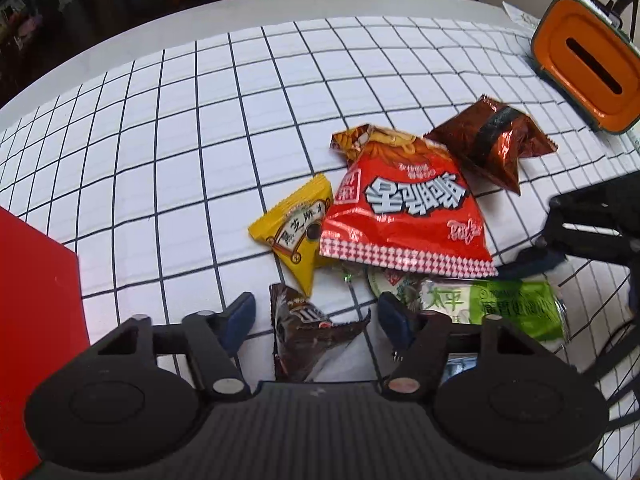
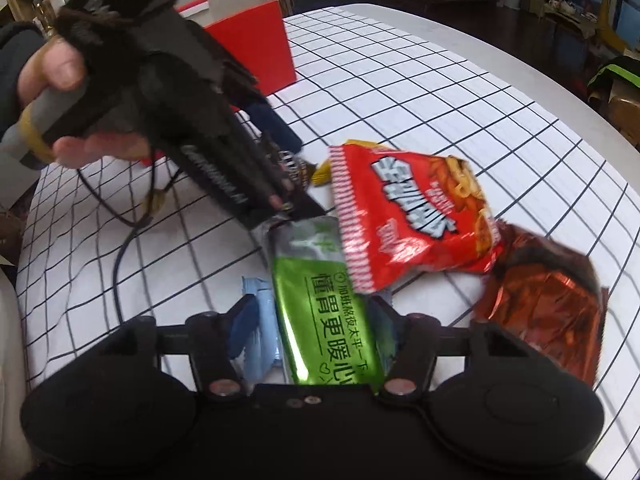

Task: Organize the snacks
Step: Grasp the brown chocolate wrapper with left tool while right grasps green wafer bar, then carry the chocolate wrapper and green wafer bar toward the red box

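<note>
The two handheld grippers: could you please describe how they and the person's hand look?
Both are black plastic. The left gripper and right gripper have dark blue fingertip pads, round black side housings and silver pivot screws. The left one has a grey and yellow handle with a black cable trailing from it. The hand emerges from a dark sleeve.

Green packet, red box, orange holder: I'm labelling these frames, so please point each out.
green packet (image 2: 320, 316), right wrist view, its printed middle
red box (image 2: 256, 46), right wrist view, front wall
orange holder (image 1: 586, 62), left wrist view, slotted face
</note>
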Tool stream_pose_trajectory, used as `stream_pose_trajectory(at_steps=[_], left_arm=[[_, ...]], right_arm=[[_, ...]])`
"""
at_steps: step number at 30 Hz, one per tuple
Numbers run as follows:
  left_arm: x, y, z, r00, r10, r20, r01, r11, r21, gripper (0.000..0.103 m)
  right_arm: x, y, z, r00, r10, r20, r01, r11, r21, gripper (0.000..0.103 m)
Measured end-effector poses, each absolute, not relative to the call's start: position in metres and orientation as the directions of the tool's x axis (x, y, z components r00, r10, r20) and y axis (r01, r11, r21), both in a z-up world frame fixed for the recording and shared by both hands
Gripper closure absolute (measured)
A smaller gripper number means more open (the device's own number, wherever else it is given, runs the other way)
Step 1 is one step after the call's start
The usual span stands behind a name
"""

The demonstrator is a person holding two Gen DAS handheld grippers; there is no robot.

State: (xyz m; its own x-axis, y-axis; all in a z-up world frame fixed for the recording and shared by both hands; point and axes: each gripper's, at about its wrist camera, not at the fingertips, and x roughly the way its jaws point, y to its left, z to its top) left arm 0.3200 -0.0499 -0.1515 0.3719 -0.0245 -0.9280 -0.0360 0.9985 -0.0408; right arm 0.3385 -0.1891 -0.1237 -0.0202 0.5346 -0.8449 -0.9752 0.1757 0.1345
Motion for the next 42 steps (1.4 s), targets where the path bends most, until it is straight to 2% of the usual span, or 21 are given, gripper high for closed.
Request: stream_pose_trajectory(at_steps=[7,11,24,42], left_arm=[[0.303,-0.05,-0.153,0.372,-0.006,-0.928,-0.025,1.0,-0.017,0.051],[0.296,-0.05,-0.149,0.396,0.003,-0.918,-0.03,1.0,-0.01,0.055],[0.255,-0.044,-0.118,0.449,-0.019,-0.893,-0.074,0.996,-0.058,0.056],[0.175,-0.005,-0.035,0.586,-0.022,-0.81,-0.105,0.989,-0.103,0.056]], right_arm=[[0.315,-0.2,-0.119,0.044,0.554,-0.831,-0.958,0.259,0.122,0.059],[0.311,-0.206,-0.115,0.096,0.558,-0.824,-0.924,0.359,0.135,0.061],[0.285,-0.218,-0.094,0.235,0.548,-0.802,-0.826,0.548,0.132,0.061],[0.226,-0.184,-0.012,0.371,0.585,-0.721,-0.792,0.605,0.083,0.061]])
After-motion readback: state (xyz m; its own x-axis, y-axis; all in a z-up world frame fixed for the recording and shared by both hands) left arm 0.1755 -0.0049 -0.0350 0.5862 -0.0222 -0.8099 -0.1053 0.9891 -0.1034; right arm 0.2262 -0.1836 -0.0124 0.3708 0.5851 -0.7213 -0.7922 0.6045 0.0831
